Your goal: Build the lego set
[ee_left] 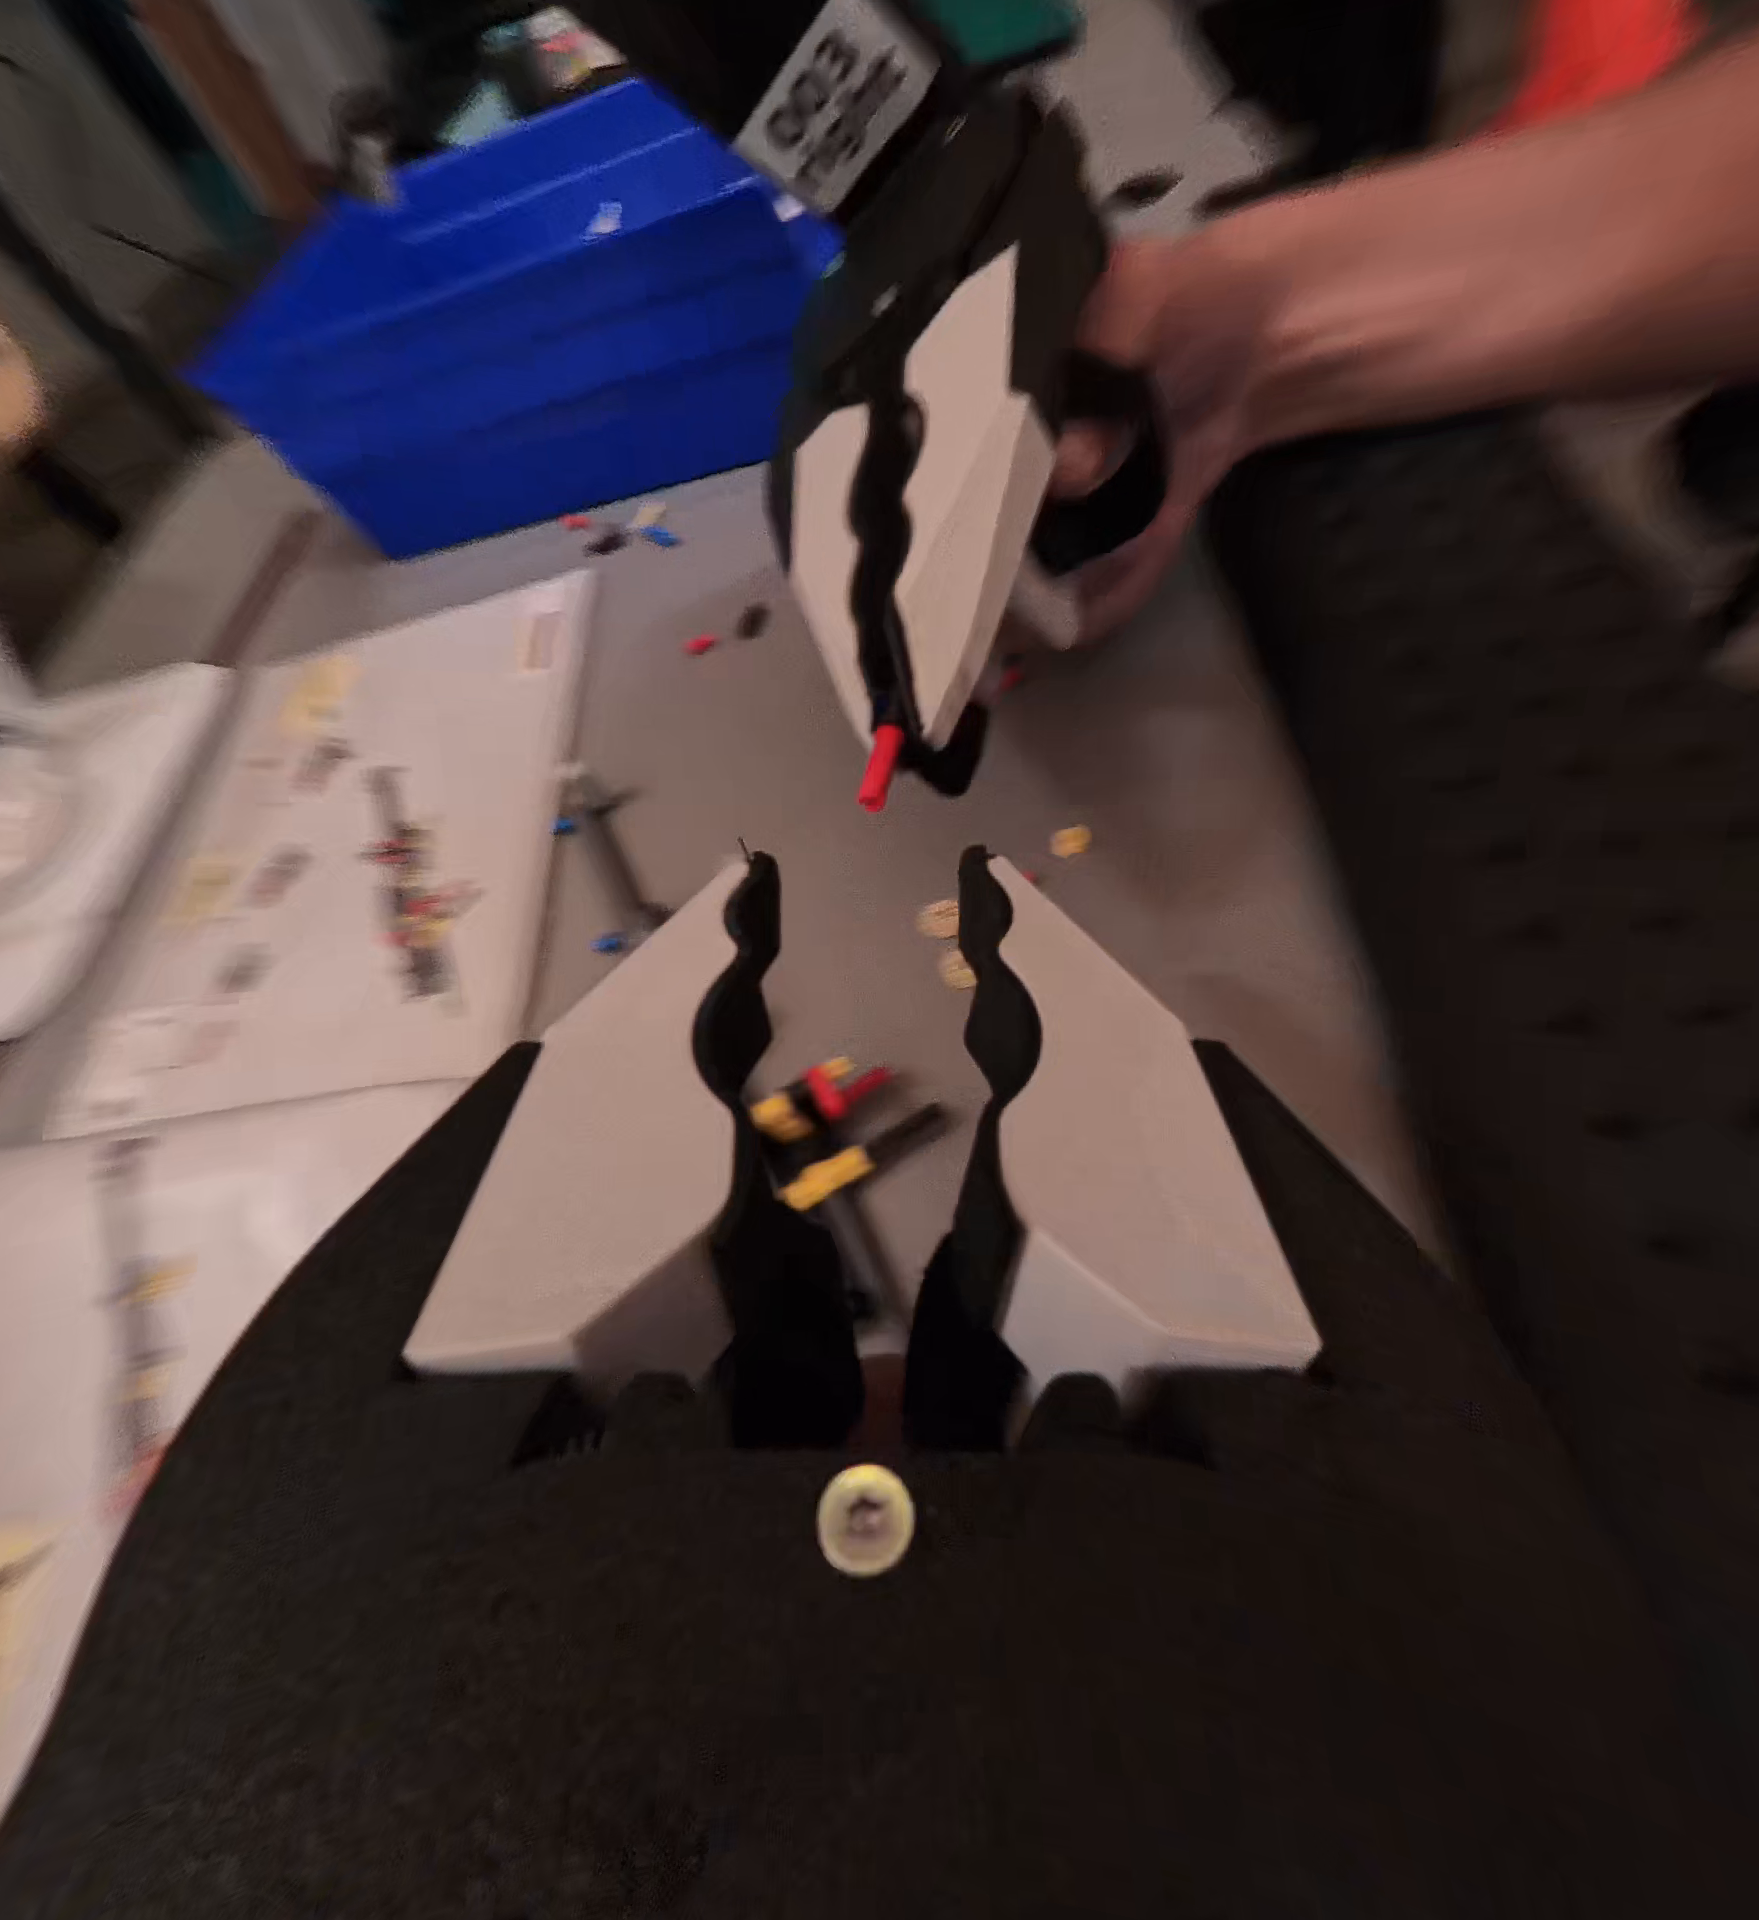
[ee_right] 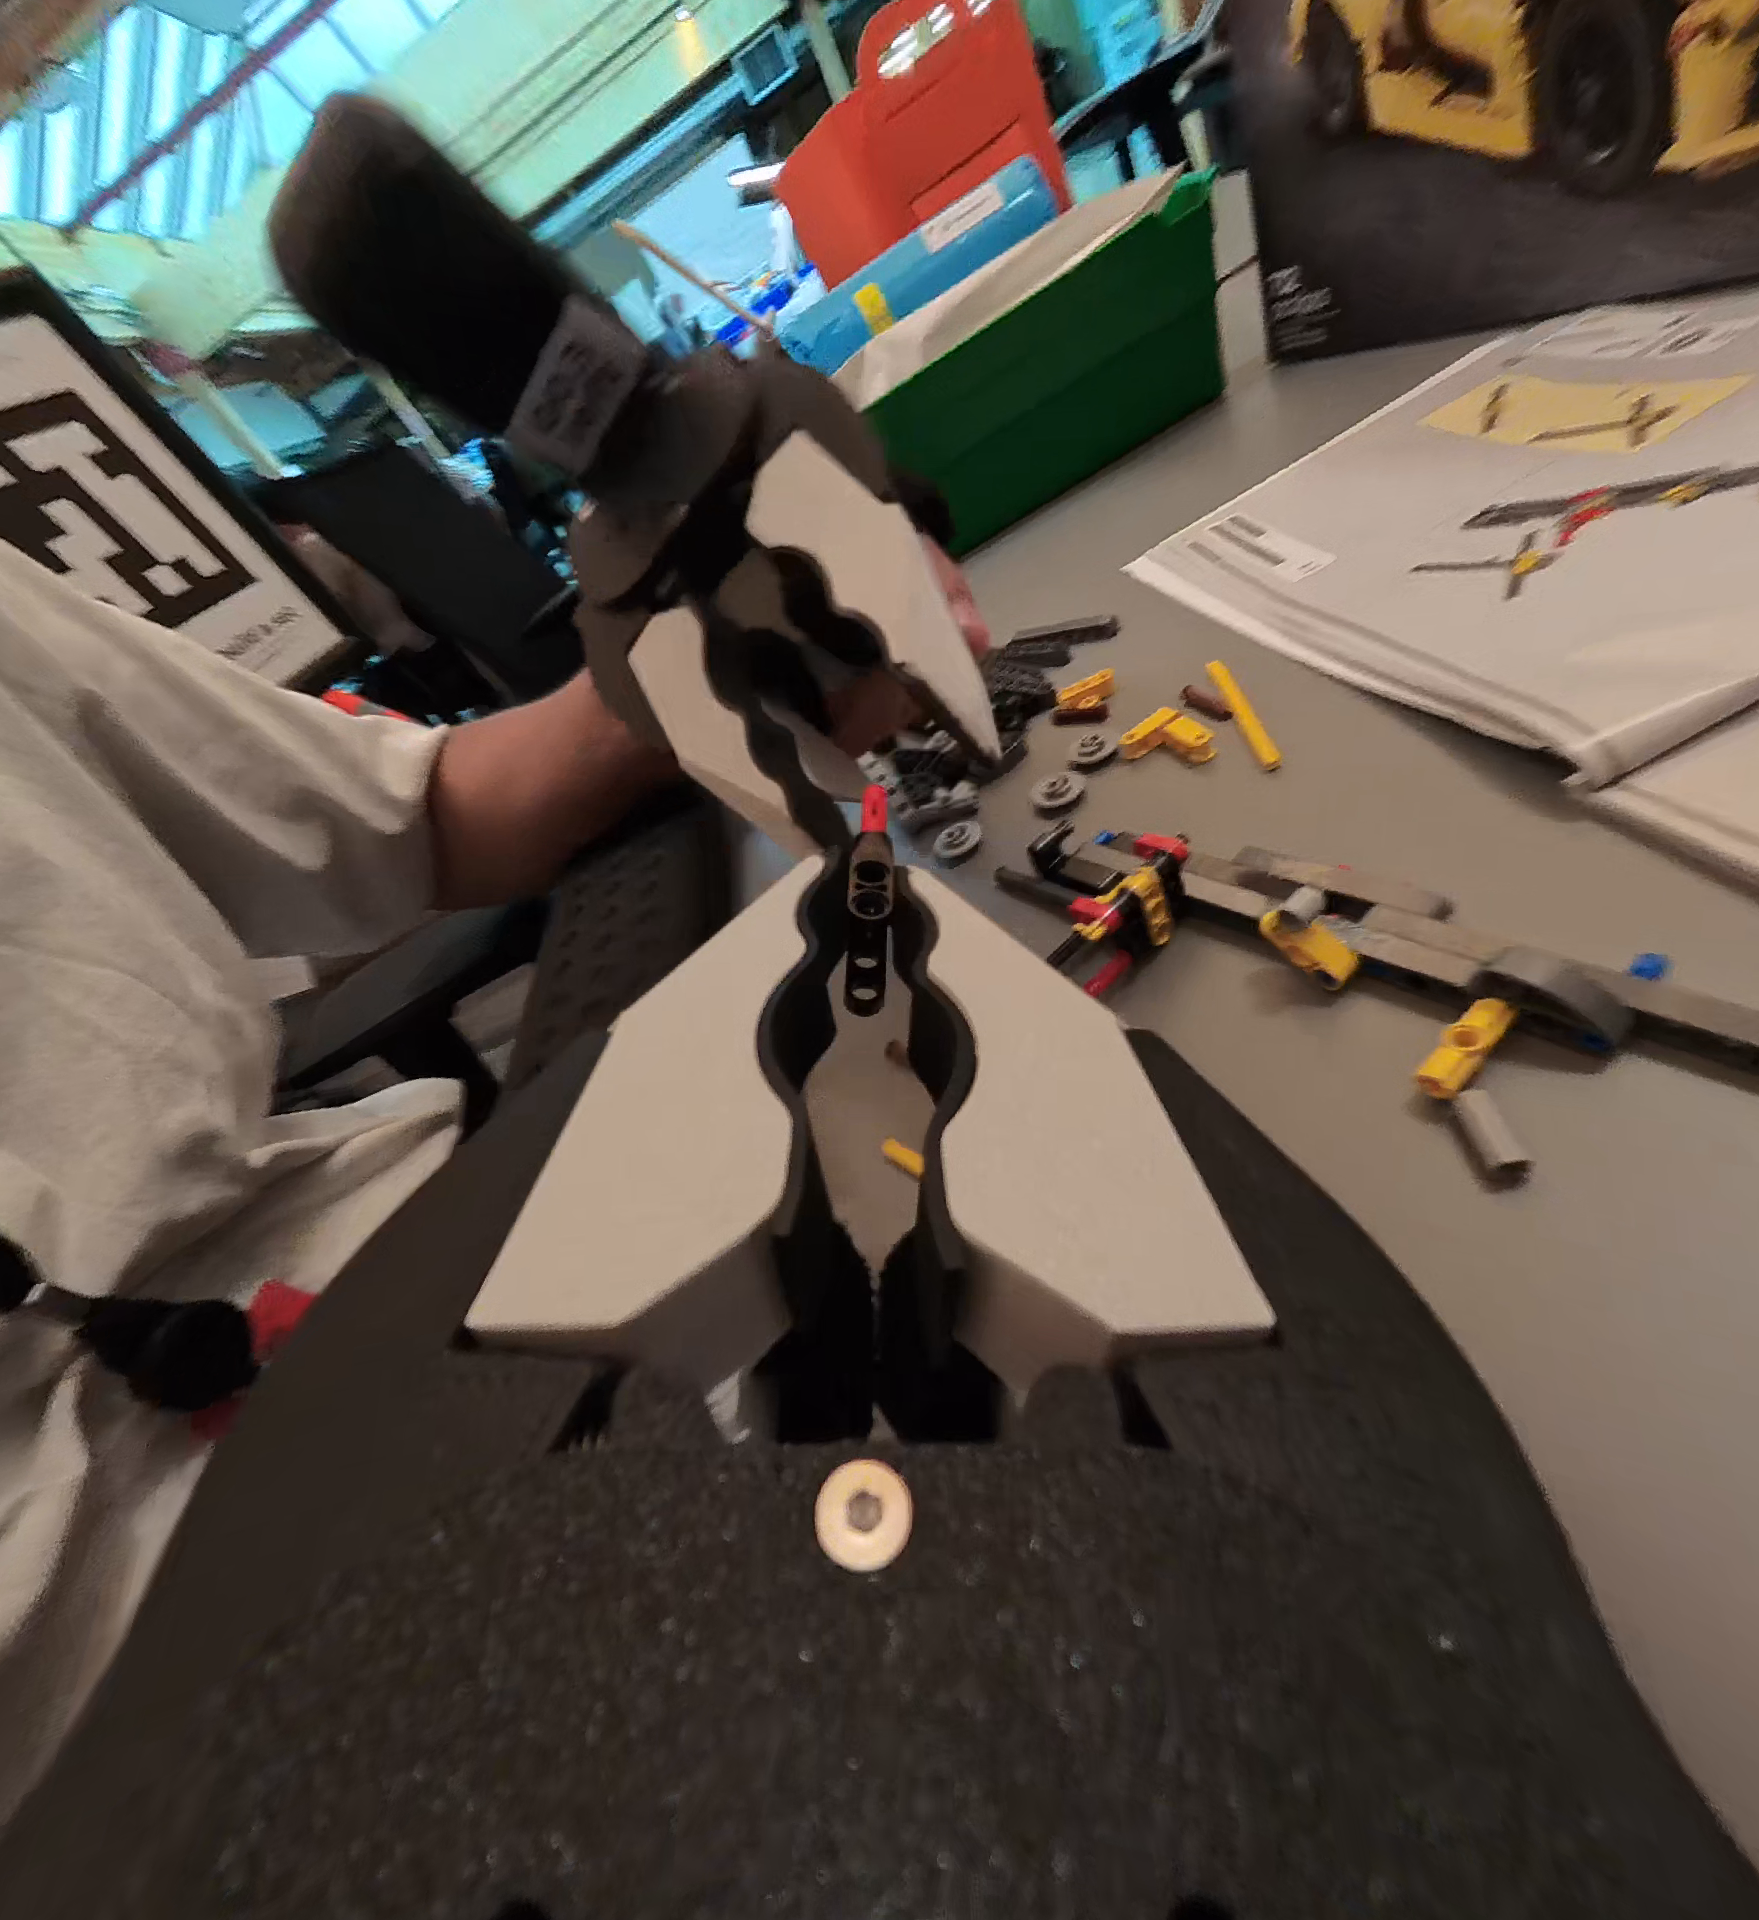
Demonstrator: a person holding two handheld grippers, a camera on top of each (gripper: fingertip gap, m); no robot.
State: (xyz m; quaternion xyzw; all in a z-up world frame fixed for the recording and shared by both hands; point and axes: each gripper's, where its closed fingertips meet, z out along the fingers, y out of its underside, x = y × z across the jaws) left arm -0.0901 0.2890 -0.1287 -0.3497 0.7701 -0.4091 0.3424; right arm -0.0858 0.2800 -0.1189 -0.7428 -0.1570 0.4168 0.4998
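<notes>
Grippers meet tip to tip above the table: right gripper (ee_right: 870, 883) clamps a black beam (ee_right: 867, 935) with red pin (ee_right: 873, 808), left gripper (ee_left: 870, 857) gapes empty.

The right gripper (ee_right: 870, 868) is blocking the middle of the counter (ee_right: 1322, 1299), its jaws pinching a black beam (ee_right: 867, 935) with a red pin (ee_left: 880, 767) sticking out towards the left gripper (ee_left: 867, 854), whose jaws are standing apart just short of it. Between the two, only a narrow gap is remaining. The long grey assembly (ee_right: 1374, 935) is lying across the counter to one side, with loose pieces (ee_right: 1166, 727) crowding the surface beyond it. Instruction sheets (ee_right: 1581, 540) are covering the far side, and a blue bin (ee_left: 522, 343) is walling off the back edge.
</notes>
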